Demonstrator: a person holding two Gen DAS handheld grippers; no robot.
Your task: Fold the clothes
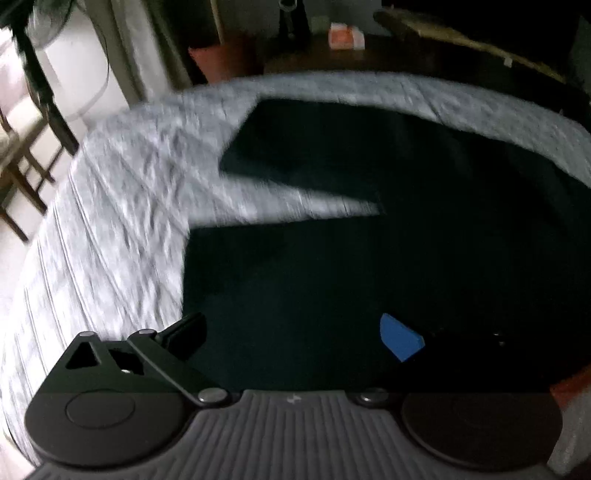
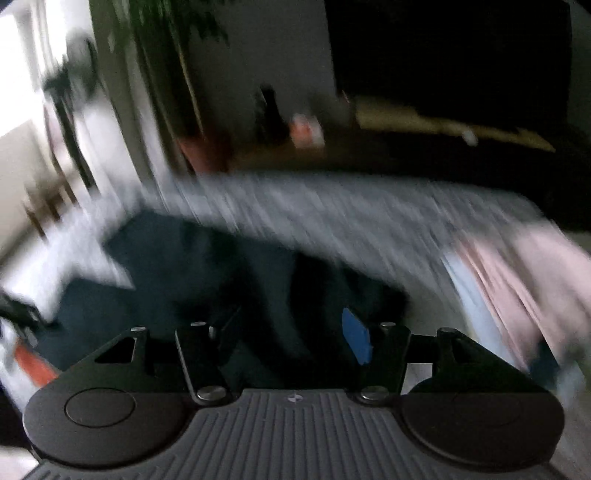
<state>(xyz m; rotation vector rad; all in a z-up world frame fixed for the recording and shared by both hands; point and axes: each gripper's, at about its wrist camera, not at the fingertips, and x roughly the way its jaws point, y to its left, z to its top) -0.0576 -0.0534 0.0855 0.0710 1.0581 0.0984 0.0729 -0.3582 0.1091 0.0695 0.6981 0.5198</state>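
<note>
Dark navy garment (image 1: 332,258) lies spread on a bed with a grey-and-white heathered cover (image 1: 122,206); one sleeve (image 1: 295,147) sticks out toward the far-left side, a wedge of cover showing between sleeve and body. The garment's right part is lost in shadow, edges unreadable. Left gripper (image 1: 295,332) sits low over the garment body, fingers wide apart with nothing between them; the black left finger (image 1: 184,332) is at the garment's left edge, the blue pad (image 1: 400,336) shows on the other finger, whose arm blends into the dark cloth. Right wrist view is heavily motion-blurred. Right gripper (image 2: 291,336) has fingers apart, blue pad (image 2: 356,339) visible, dark cloth behind and between them; cannot tell if the cloth is touched, no grip seen. The same garment (image 2: 177,280) sits left-centre in that view, outline smeared. At the right edge lies pale pink fabric (image 2: 524,280) with a light blue strip beside it, type unclear. Beyond the bed: a dim floor, a small orange-and-white box (image 1: 345,37), an orange-brown pot (image 1: 218,59), wooden chair legs (image 1: 22,177) cut off at left, green foliage (image 2: 173,22) at top.
</note>
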